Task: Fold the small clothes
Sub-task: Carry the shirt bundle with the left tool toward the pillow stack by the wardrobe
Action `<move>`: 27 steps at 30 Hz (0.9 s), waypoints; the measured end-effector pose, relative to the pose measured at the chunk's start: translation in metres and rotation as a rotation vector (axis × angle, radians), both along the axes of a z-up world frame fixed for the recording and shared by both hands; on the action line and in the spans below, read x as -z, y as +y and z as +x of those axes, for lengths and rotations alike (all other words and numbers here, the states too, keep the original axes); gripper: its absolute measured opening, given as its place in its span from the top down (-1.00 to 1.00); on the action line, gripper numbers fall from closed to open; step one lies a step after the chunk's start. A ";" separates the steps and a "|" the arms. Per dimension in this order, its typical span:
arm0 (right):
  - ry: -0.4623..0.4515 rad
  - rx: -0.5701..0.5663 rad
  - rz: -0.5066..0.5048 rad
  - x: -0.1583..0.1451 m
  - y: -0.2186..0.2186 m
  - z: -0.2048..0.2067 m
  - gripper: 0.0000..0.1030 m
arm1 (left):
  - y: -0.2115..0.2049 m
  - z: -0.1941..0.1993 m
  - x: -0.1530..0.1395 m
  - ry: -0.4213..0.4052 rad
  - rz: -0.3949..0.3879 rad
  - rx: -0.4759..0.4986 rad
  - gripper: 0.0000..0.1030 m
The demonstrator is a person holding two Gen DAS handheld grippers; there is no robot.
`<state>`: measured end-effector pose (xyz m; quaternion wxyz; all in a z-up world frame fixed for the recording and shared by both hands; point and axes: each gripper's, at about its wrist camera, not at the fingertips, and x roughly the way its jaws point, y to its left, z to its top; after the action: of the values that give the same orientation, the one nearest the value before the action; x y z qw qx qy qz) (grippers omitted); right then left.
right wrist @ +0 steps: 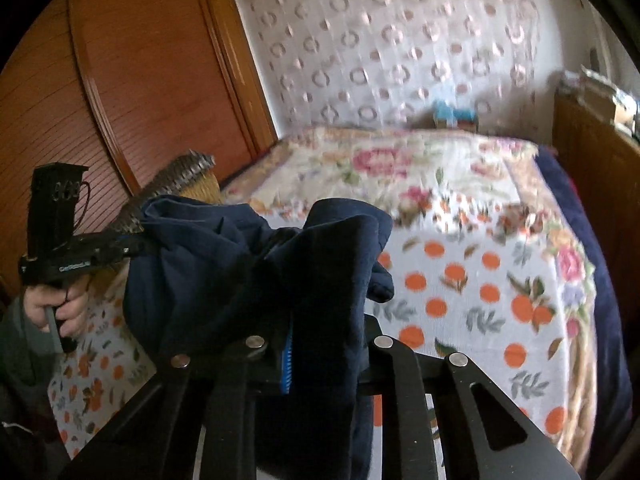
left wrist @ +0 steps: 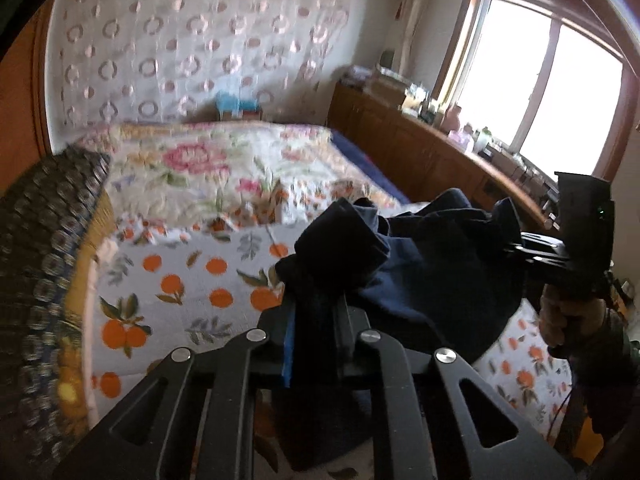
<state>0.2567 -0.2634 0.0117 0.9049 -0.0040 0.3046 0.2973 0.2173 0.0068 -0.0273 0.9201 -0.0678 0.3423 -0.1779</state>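
A dark navy garment (left wrist: 424,264) hangs bunched between my two grippers, lifted above the bed. My left gripper (left wrist: 316,300) is shut on one bunched end of it; its jaws are pressed together with cloth between them. My right gripper (right wrist: 316,320) is shut on the other end of the garment (right wrist: 224,264). The right gripper also shows in the left wrist view (left wrist: 516,240), at the garment's far right, held by a hand. The left gripper shows in the right wrist view (right wrist: 132,244), at the garment's left end.
The bed (left wrist: 192,280) below has an orange-print sheet and a floral quilt (left wrist: 208,164) further back. A dark patterned pillow (left wrist: 44,240) lies at the left. A wooden cabinet (left wrist: 420,148) with clutter runs under the window. A wooden wardrobe (right wrist: 132,80) stands left.
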 end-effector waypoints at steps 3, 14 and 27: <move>-0.044 -0.019 0.004 -0.012 0.006 -0.005 0.63 | 0.010 -0.012 -0.016 -0.051 -0.002 -0.023 0.71; -0.203 -0.218 -0.037 -0.054 0.081 0.007 0.63 | 0.086 -0.056 -0.061 -0.191 0.057 -0.212 0.71; -0.354 -0.518 -0.227 -0.085 0.247 0.074 0.63 | 0.170 -0.096 -0.026 -0.182 0.060 -0.470 0.72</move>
<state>0.3306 -0.0159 0.0962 0.8320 -0.2336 0.1625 0.4763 0.1209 0.1767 -0.0010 0.9649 -0.1017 0.2378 0.0457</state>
